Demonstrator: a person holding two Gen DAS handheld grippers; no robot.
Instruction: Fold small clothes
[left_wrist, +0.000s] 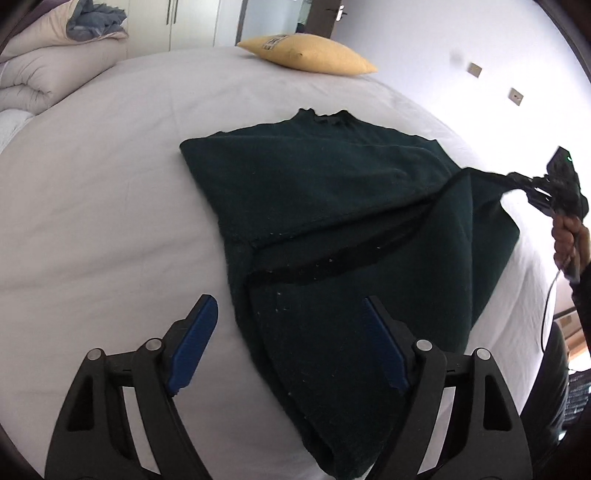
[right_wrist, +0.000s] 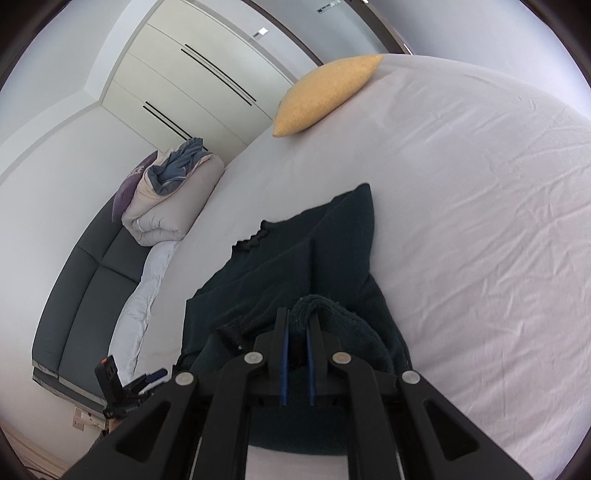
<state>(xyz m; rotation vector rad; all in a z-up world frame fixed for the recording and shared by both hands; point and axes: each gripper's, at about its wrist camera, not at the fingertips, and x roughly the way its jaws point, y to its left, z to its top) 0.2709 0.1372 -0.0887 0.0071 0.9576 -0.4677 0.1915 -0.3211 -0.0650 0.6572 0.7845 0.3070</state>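
You are standing mid-fold on the dark green sweater (left_wrist: 332, 206), one corner gripped and the other side let go.

Your right gripper (right_wrist: 297, 325) is clenching a bunched fold of the knit between its blue pads, pulling that edge taut and off the white bed sheet (left_wrist: 110, 184). Your left gripper (left_wrist: 290, 325) is hanging released, jaws spread wide with nothing pressed between them; the sweater's near edge is lying just ahead of and between the fingers, mostly under the right-hand one. The risk, as I judge it, is that you are tugging from one side only: the free side is unpinned, so the folded layer could be sliding or skewing. Closing the left jaws here could also be catching both layers instead of one, spoiling the crease.
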